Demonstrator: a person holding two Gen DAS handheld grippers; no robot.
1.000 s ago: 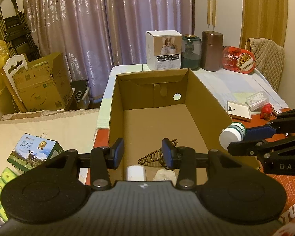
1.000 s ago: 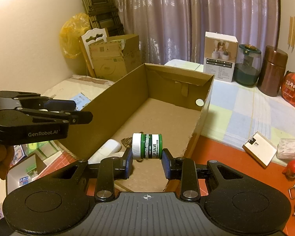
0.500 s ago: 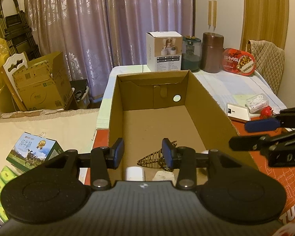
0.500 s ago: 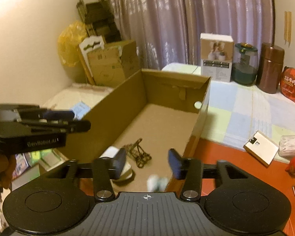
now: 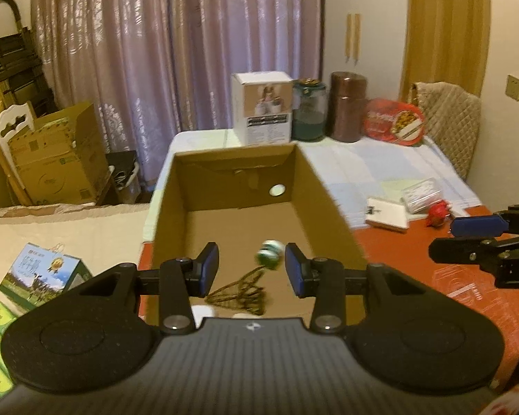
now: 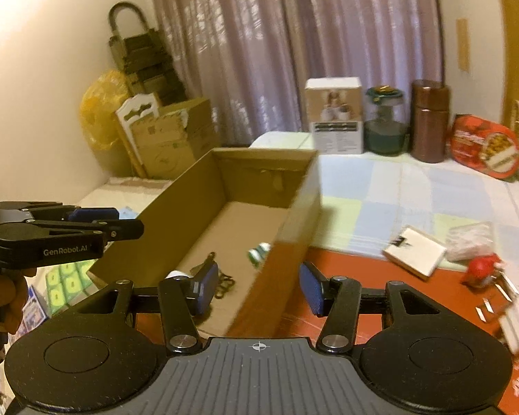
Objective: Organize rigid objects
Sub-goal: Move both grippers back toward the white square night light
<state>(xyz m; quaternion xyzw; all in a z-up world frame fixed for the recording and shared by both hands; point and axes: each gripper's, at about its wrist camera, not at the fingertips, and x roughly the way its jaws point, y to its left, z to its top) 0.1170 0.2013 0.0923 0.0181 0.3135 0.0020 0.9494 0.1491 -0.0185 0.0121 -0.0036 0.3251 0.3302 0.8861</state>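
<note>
Jar [image 5: 268, 258], green-and-white and blurred, lies inside the cardboard box [image 5: 328, 204] near the wire cone [image 5: 240, 290]. Right gripper [image 6: 257, 288] has its jaws open and empty, nearest the loose things on the red counter [image 6: 380, 276]: white card box [image 6: 415, 252], red figure [image 6: 481, 269]. Left gripper [image 5: 252, 269] jaws are parted, holding nothing.

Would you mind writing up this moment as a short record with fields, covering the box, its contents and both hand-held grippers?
container: open cardboard box on the table
in box: green-and-white jar, blurred; wire cone; white item at the near edge, mostly hidden
left hand-held gripper: nothing between its pads
right hand-held gripper: open and empty, beside the box's right wall
still on table: white card box, red figurine, clear packet
</note>
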